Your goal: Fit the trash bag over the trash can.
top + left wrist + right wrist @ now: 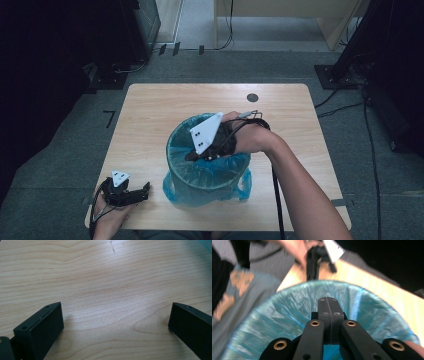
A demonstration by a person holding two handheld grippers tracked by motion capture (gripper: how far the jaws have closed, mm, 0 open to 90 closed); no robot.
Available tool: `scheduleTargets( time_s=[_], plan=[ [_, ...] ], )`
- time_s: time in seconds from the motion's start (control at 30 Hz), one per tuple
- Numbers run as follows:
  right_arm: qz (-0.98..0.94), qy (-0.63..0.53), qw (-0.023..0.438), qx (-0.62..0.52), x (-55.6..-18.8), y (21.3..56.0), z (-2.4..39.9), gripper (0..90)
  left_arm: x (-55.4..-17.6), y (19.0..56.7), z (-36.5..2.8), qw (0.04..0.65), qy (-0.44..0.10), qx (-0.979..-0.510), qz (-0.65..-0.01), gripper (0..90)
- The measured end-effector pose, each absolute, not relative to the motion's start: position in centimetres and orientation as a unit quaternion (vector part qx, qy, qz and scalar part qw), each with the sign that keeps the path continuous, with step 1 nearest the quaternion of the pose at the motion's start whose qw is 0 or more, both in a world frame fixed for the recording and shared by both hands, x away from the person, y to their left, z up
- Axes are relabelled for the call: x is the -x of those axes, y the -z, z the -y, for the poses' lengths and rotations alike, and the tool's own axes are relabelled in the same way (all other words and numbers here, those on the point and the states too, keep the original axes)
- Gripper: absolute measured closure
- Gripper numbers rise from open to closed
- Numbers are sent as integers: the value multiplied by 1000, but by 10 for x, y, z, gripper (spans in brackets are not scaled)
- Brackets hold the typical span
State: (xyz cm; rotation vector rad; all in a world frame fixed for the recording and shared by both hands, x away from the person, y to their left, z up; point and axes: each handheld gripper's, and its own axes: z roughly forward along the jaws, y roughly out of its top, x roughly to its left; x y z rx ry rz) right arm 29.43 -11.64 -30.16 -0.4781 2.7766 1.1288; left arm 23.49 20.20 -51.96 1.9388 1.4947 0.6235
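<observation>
A round bin lined with a blue plastic bag [207, 170] stands on the wooden table [150, 115], near its front middle. My right gripper [195, 156] hangs over the bin's mouth, its white three-cornered plate [206, 131] on top. In the right gripper view its jaws [329, 302] are pressed flat together with nothing between them, pointing across the blue liner [287, 312]. My left gripper [145, 189] rests at the table's front left corner. In the left gripper view it [115, 320] stands open over bare wood, holding nothing.
A dark round grommet [252, 97] sits in the table's far right part. Cables [345, 107] run over the grey carpet to the right, and dark equipment stands at both sides. The blue liner's loose ends bunch at the bin's foot [172, 190].
</observation>
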Motion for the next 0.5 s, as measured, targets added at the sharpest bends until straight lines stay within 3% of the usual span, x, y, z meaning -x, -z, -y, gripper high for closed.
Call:
scheduleTargets(
  time_s=[0.27, 0.5],
  plan=[
    [-942, -253, 36, 218, -297, 340, 82, 900, -235, 520, -202, 303, -235, -732, -563, 0],
    [-939, -241, -15, 244, -299, 374, 71, 900, -235, 520, -202, 303, -235, -733, -562, 0]
  ],
)
